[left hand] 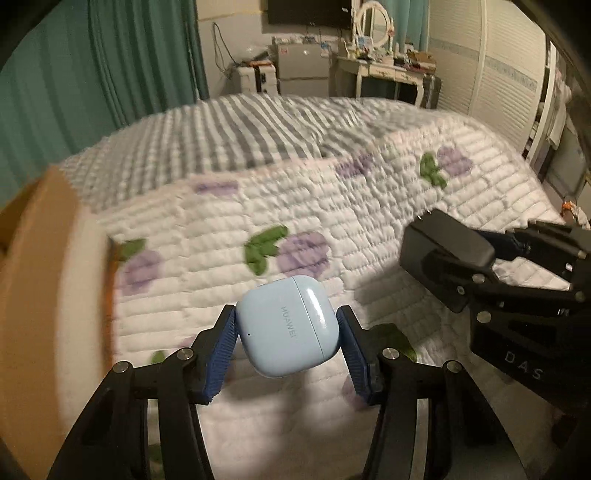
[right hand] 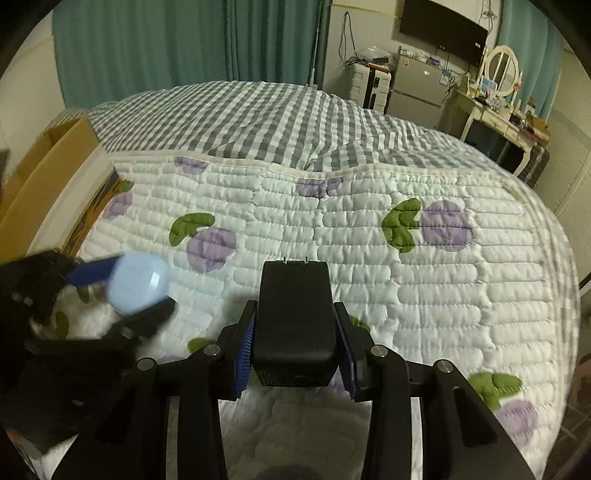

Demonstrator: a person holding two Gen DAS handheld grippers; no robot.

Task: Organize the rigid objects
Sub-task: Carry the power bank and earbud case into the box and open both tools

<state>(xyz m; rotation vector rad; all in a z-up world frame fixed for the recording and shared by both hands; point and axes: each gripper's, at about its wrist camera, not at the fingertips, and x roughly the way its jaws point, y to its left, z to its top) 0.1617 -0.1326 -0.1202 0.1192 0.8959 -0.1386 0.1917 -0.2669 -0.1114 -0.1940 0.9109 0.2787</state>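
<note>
My left gripper (left hand: 288,343) is shut on a light blue Huawei earbud case (left hand: 286,325) and holds it above the quilt. It also shows blurred in the right wrist view (right hand: 138,282). My right gripper (right hand: 295,349) is shut on a black power adapter (right hand: 293,314), prongs pointing away, held above the quilt. The adapter also shows at the right of the left wrist view (left hand: 439,258). A cardboard box (left hand: 33,295) stands at the left edge of the bed, also in the right wrist view (right hand: 40,177).
The bed has a white quilt with purple flowers (right hand: 369,258) and a grey checked blanket (right hand: 258,118) behind it. Beyond it stand green curtains (right hand: 184,44), a small fridge (right hand: 417,85), a dressing table with mirror (right hand: 498,107) and a wall TV (right hand: 443,27).
</note>
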